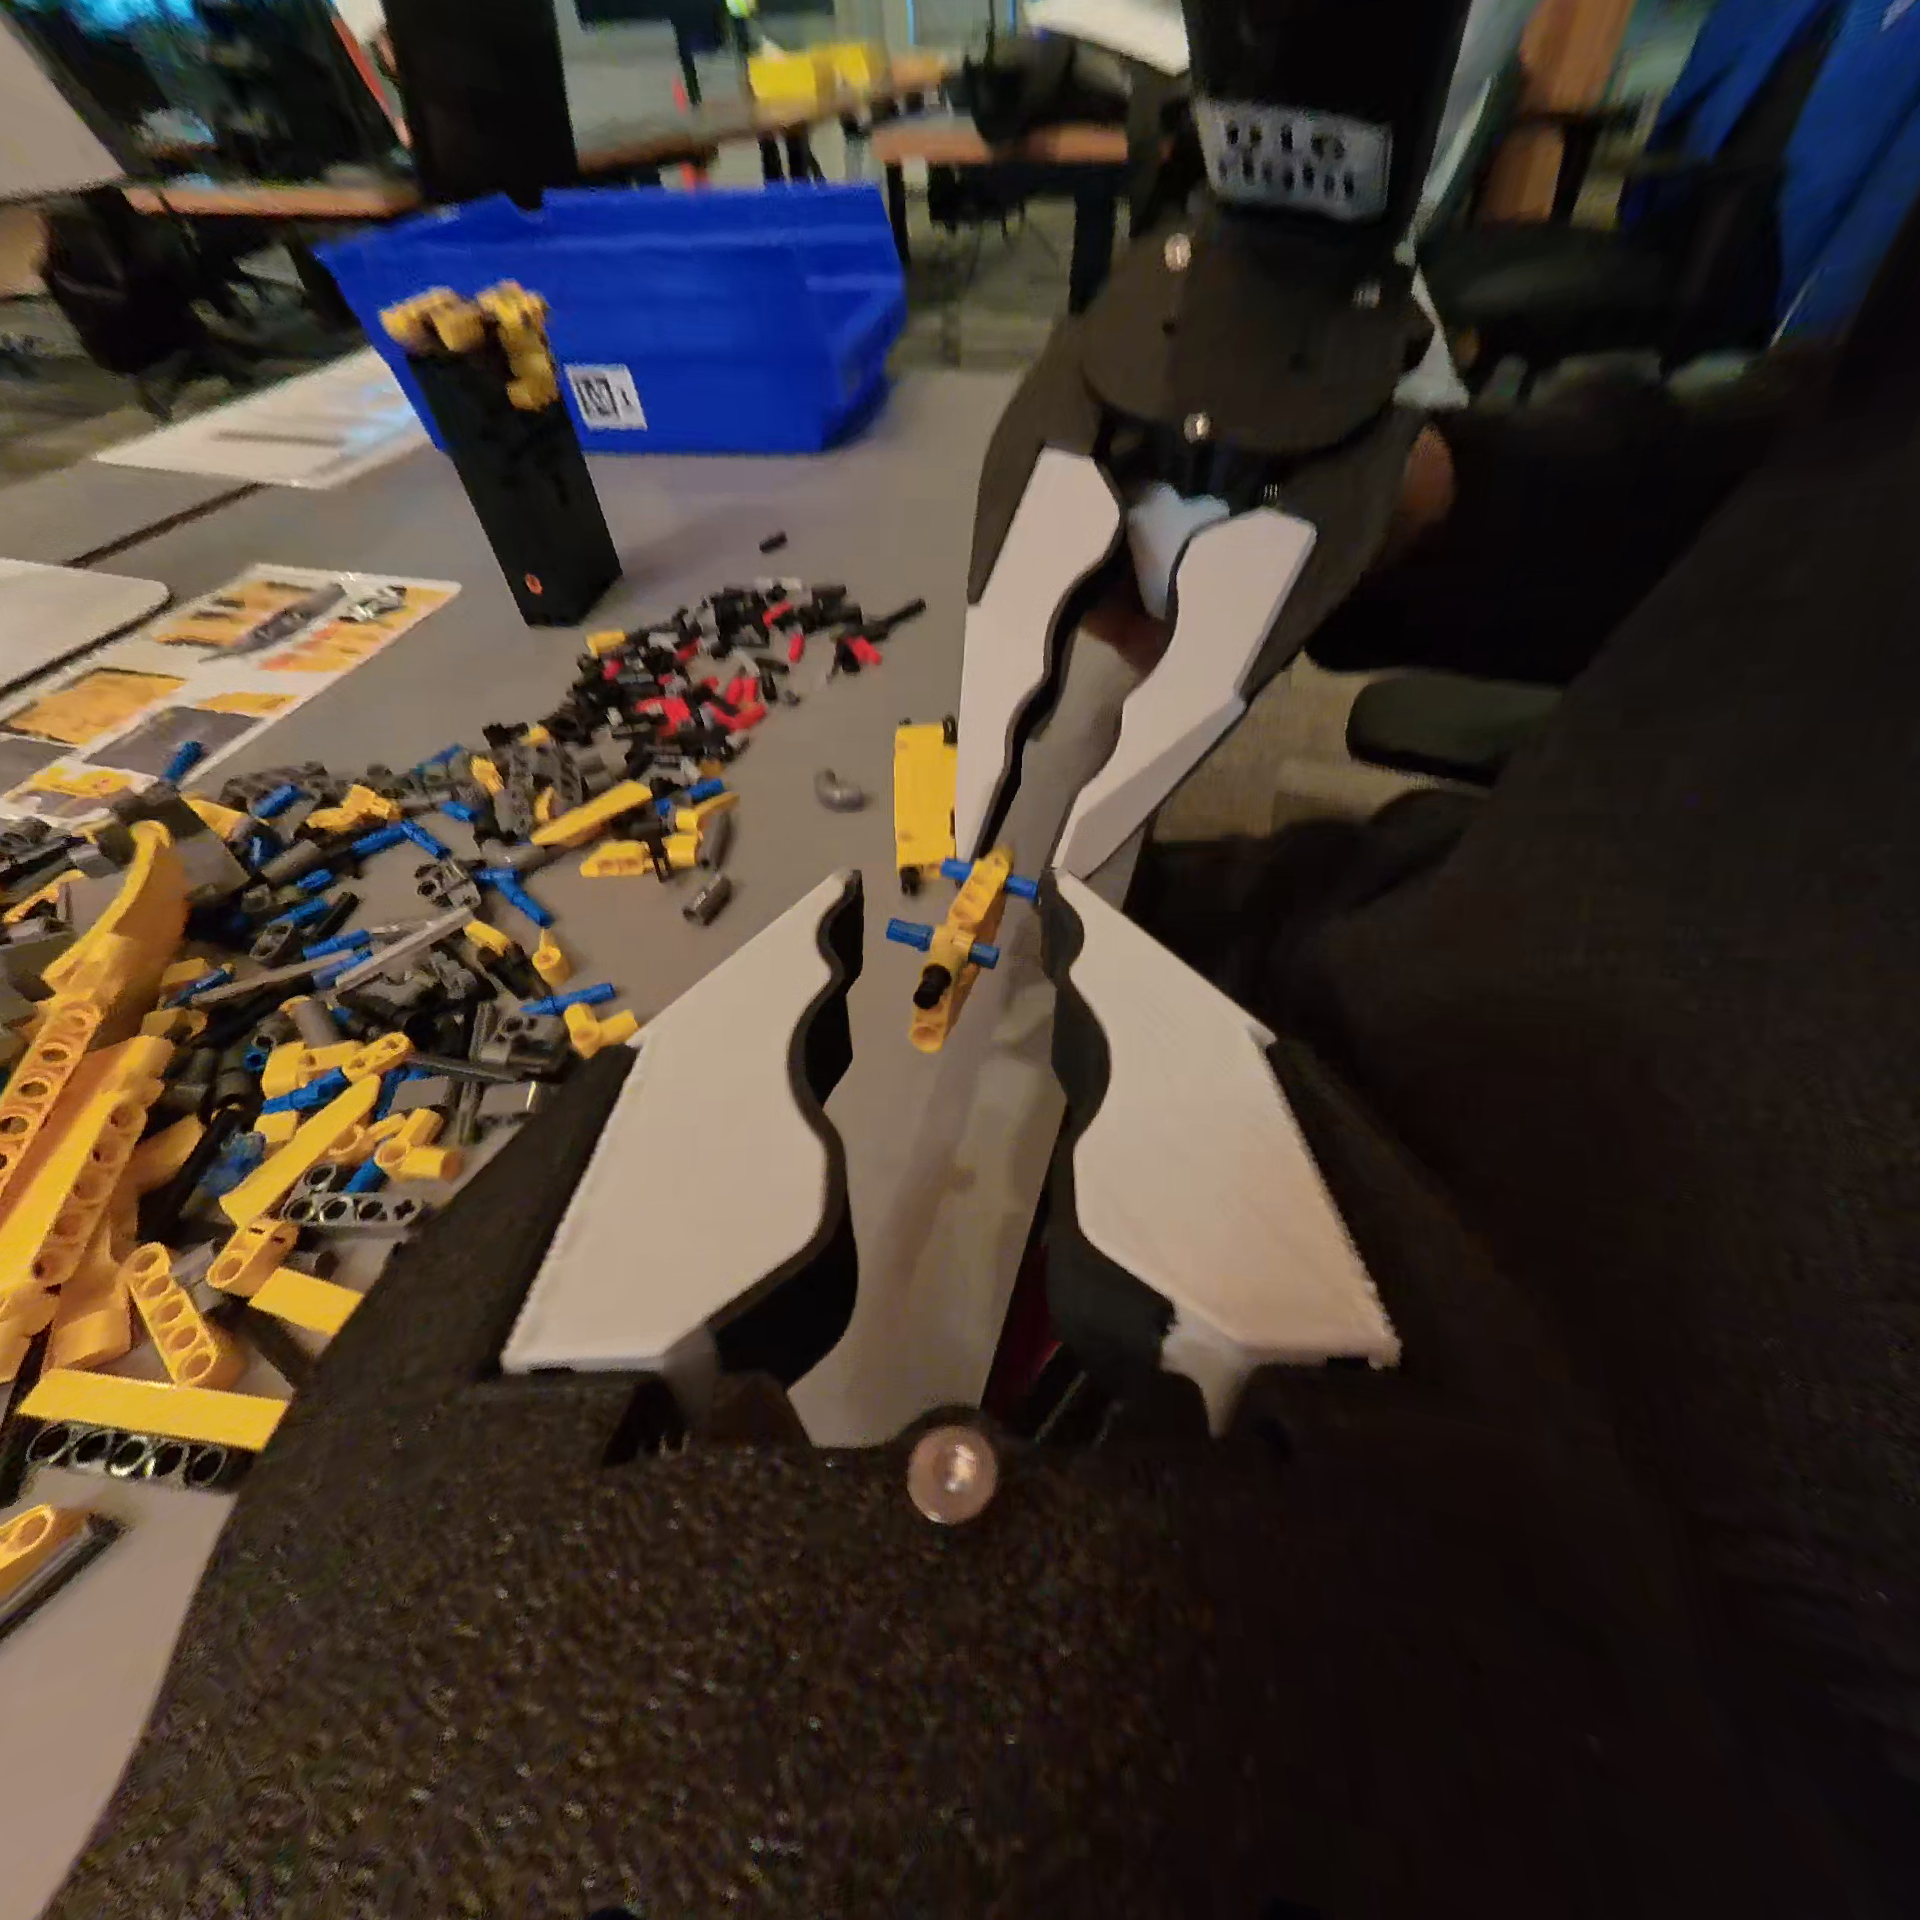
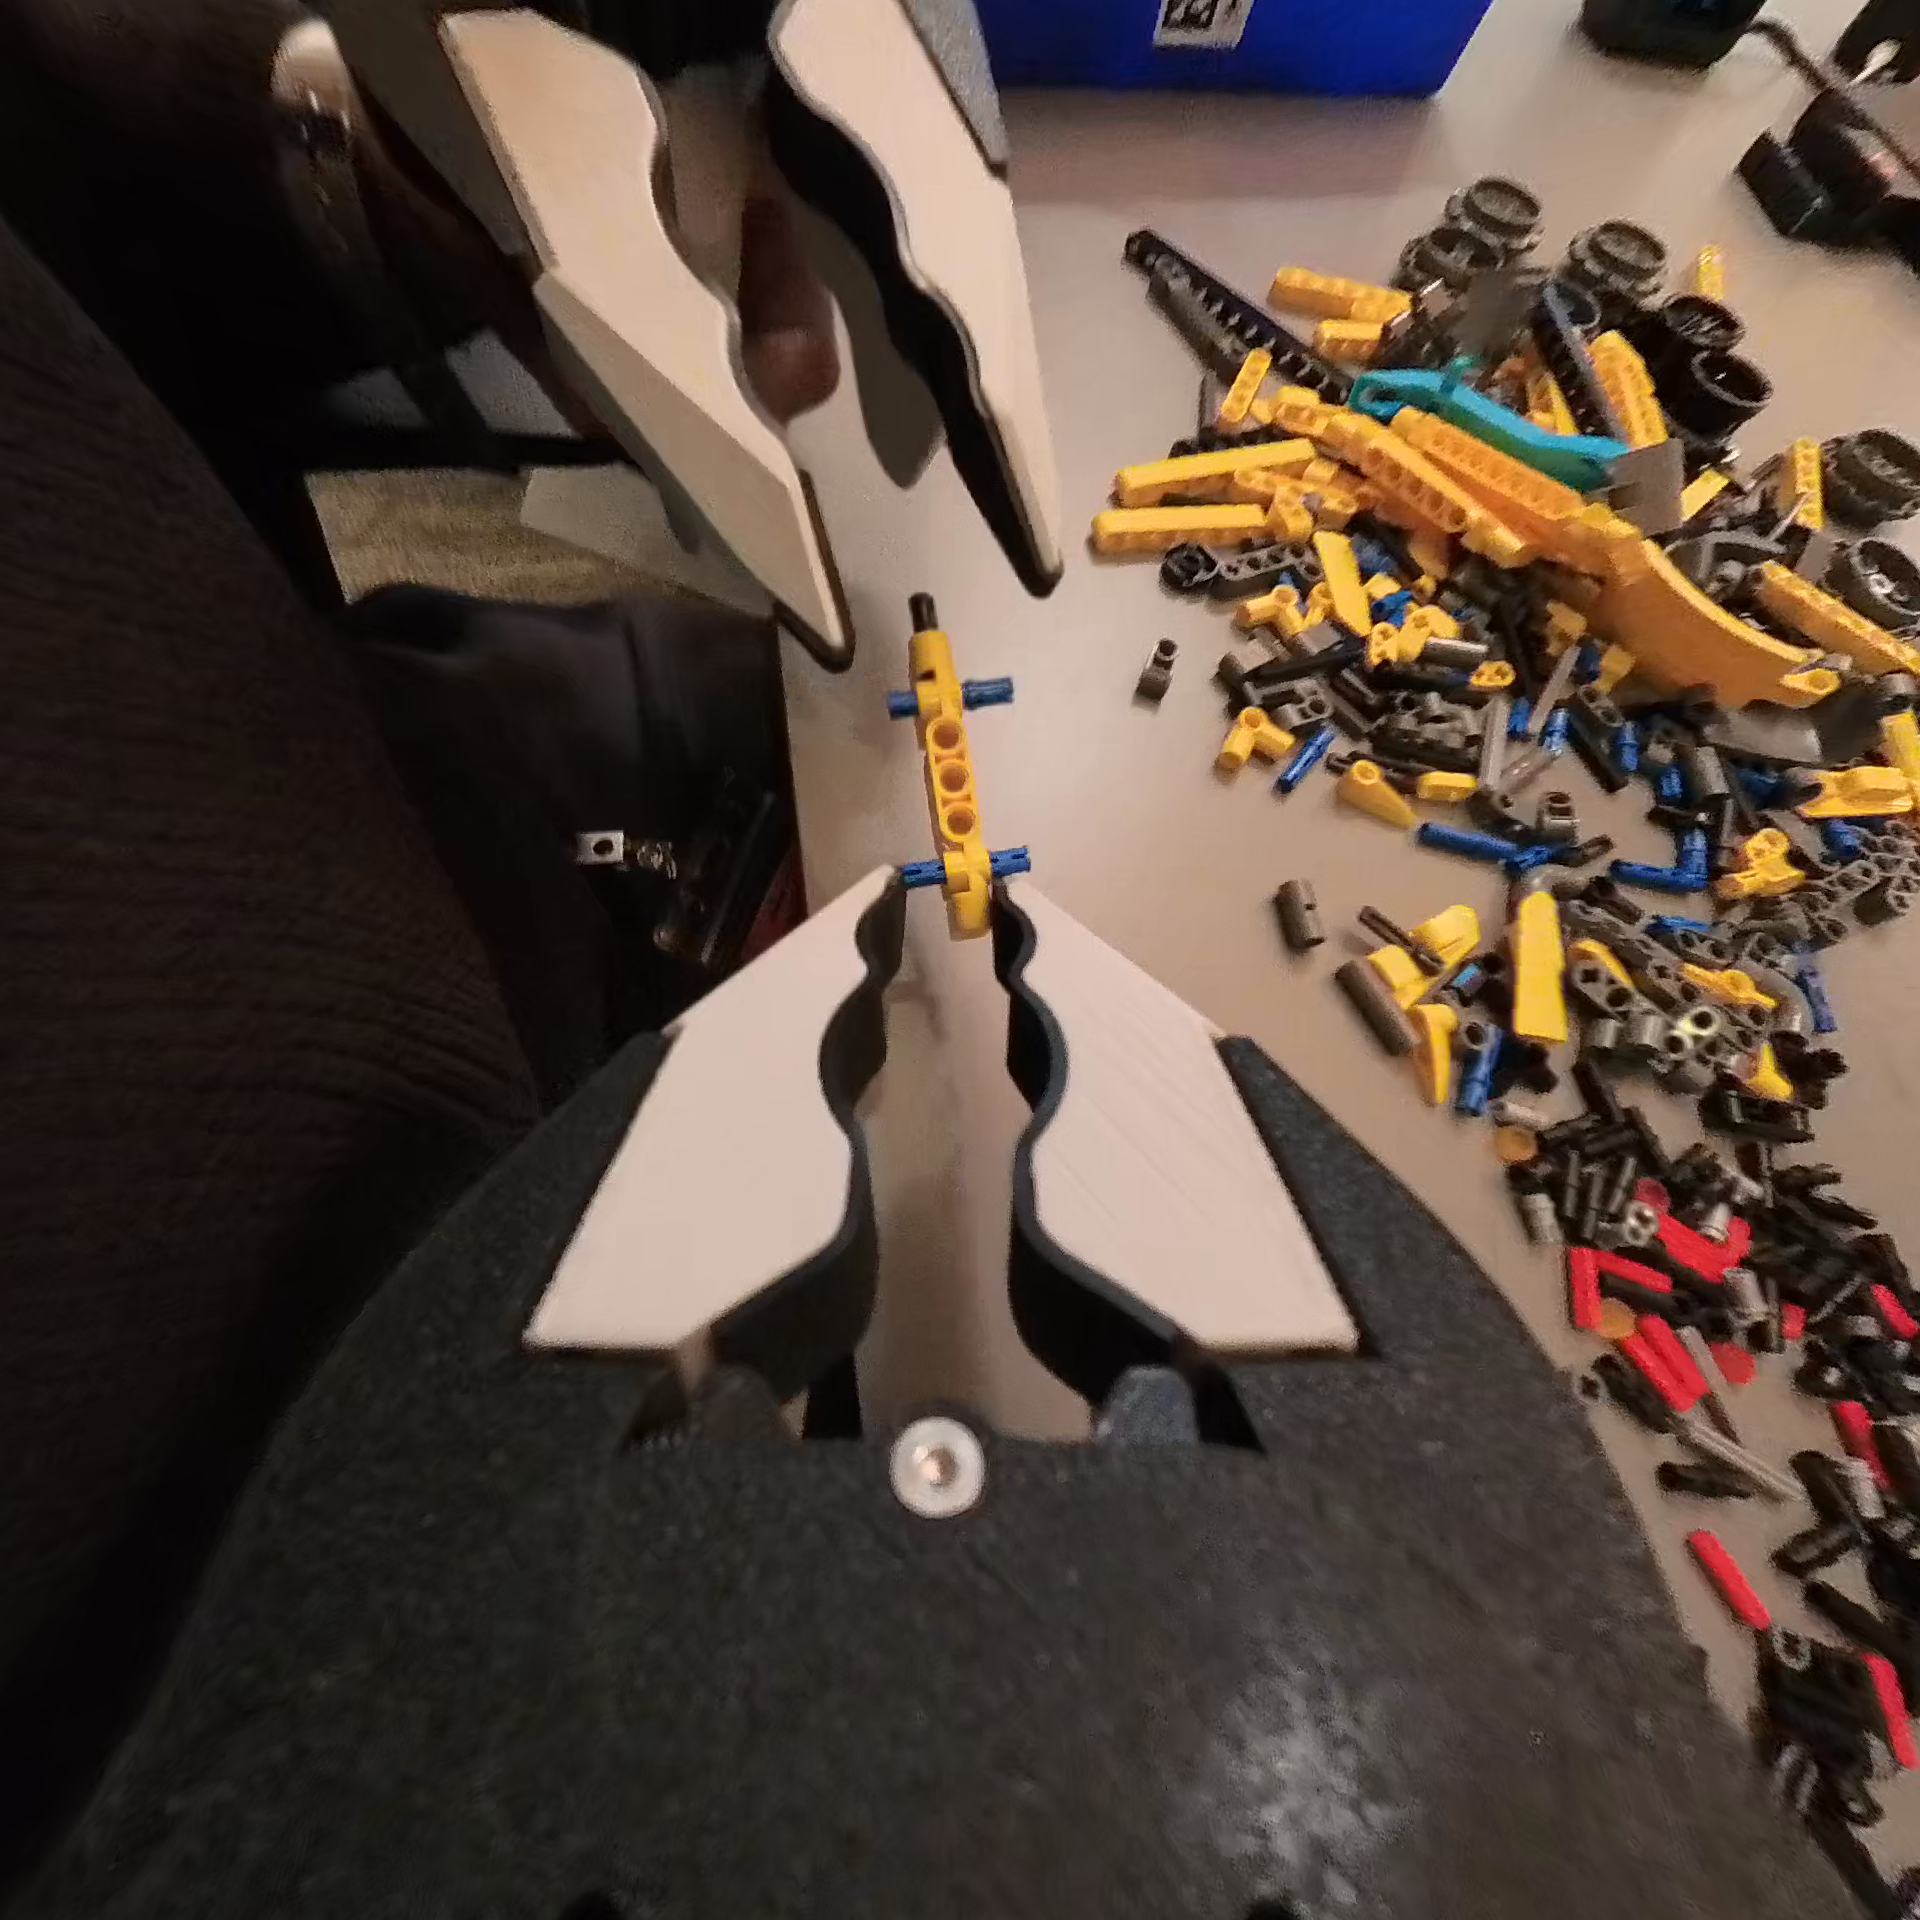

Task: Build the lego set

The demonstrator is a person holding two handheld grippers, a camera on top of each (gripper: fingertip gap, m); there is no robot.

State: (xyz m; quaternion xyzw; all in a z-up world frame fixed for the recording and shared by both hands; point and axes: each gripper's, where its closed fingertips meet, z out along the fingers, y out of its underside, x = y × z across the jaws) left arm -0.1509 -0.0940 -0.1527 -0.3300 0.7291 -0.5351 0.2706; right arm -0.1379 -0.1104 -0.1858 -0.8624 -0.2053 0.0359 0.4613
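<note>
Left wrist view: a grey table (image 1: 727, 520) carries a wide spread of small building parts (image 1: 312, 987), mostly yellow, blue, grey and black, thickest toward its left edge. A patch of red and black pins (image 1: 717, 675) lies farther in. Printed sheets (image 1: 260, 644) lie flat at the left. A tall black box (image 1: 530, 488) topped with yellow parts stands upright in front of a blue bin (image 1: 665, 312) at the far edge. Beyond it the room is blurred, with other tables and dark chairs. Dark clothing (image 1: 1610, 1039) fills the right side.

The left gripper (image 1: 951, 894) has its jaws apart over the table's near edge. Between its tips hangs a short yellow beam (image 1: 961, 940) with blue pins crossing it and a black pin at its lower end. The right gripper (image 1: 1023, 862) reaches in from above and meets the beam's upper end.

Right wrist view: the same table (image 2: 1143, 779) shows the part heap to the right, with black tyres (image 2: 1704, 353), a teal piece (image 2: 1475, 416) and red pins (image 2: 1662, 1340). The bin (image 2: 1351, 42) sits at the top edge. The right gripper (image 2: 951, 888) is clamped on the near end of the beam (image 2: 951, 769), which points away, clear of the table. The left gripper (image 2: 935, 613) stands spread around the far, black-pinned end, not touching it.
</note>
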